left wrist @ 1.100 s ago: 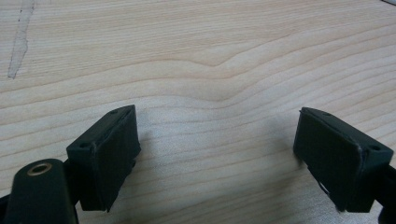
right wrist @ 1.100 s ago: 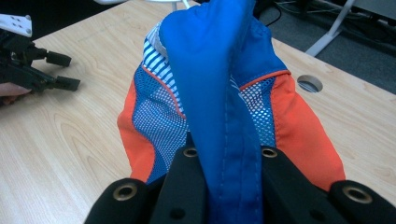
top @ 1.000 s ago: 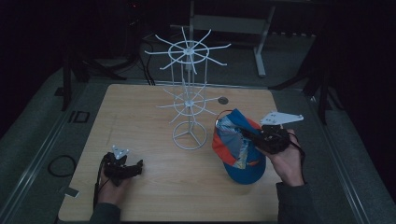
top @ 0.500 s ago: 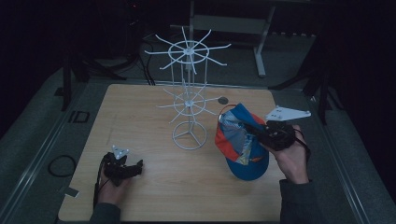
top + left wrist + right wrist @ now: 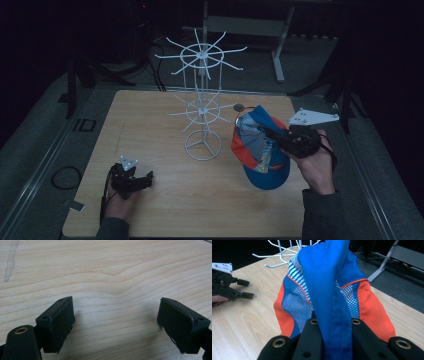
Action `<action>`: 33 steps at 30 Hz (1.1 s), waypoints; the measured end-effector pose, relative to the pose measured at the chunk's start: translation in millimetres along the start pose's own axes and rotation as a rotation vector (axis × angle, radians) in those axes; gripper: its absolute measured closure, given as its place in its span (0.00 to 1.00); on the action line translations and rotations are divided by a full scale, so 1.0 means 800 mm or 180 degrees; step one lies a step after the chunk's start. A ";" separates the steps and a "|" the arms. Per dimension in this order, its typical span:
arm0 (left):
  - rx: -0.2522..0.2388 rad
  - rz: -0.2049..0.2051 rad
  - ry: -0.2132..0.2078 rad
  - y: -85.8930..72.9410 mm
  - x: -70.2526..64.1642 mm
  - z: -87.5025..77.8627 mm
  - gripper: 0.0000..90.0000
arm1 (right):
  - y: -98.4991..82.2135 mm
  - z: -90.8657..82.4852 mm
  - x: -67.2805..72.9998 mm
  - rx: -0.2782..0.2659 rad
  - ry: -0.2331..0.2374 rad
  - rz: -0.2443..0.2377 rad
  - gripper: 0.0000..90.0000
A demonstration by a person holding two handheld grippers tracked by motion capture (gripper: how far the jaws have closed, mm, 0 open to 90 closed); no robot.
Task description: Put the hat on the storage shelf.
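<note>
Lifting the cap [image 5: 260, 150] cleanly means keeping the right gripper [image 5: 280, 140] fingers clamped on its blue fold — aim for the rack [image 5: 201, 107] at ten o'clock; left gripper [image 5: 142, 181] fingers stand apart over the bench [image 5: 150, 125].

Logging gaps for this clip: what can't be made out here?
- Blue and orange mesh cap: in the right gripper view its folded blue fabric hides the right gripper's pad faces.
- White wire hook stand: same view, cut off by the top edge.
- Small dark round thing behind the stand, high view: too small to identify.
- Left gripper: dim in the high view.
</note>
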State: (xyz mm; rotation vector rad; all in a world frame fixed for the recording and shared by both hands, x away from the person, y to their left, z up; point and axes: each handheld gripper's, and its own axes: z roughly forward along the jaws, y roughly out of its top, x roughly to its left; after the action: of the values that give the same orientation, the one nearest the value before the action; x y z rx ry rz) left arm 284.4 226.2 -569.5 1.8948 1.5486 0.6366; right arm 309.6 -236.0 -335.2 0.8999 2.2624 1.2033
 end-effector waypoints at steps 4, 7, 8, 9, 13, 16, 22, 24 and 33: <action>-0.0001 0.0000 0.0000 0.000 0.000 0.000 0.16 | 0.003 -0.001 0.000 -0.0007 -0.0001 -0.0023 0.98; 0.0001 0.0001 0.0000 0.000 0.000 0.000 0.16 | 0.006 -0.002 0.000 -0.0024 -0.0006 -0.0050 0.98; 0.0001 0.0001 0.0000 0.000 0.000 0.000 0.16 | 0.007 -0.003 0.001 -0.0028 -0.0001 -0.0039 0.98; 0.0001 0.0001 0.0000 0.000 0.000 0.000 0.16 | 0.009 -0.004 0.000 -0.0031 0.0000 -0.0046 0.98; 0.0001 0.0001 0.0000 0.000 0.000 0.000 0.16 | 0.013 -0.007 0.000 -0.0061 0.0004 -0.0059 0.98; 0.0001 0.0000 0.0000 0.000 0.000 0.000 0.16 | 0.016 -0.008 -0.002 -0.0090 0.0055 -0.0055 0.98; -0.0004 -0.0004 0.0000 0.000 0.000 0.000 0.16 | 0.022 -0.011 -0.004 -0.0111 0.0083 -0.0051 0.98; -0.0005 -0.0005 0.0000 0.000 0.000 0.000 0.16 | 0.026 -0.011 -0.005 -0.0128 0.0102 -0.0068 0.98; -0.0004 -0.0004 -0.0001 0.000 0.000 0.000 0.16 | 0.037 -0.016 -0.004 -0.0173 0.0118 -0.0104 0.98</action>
State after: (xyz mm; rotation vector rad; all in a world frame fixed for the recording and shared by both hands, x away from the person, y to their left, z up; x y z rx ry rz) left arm 284.4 226.1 -569.6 1.8928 1.5488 0.6368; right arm 314.2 -233.3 -303.0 0.8240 2.2528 1.2708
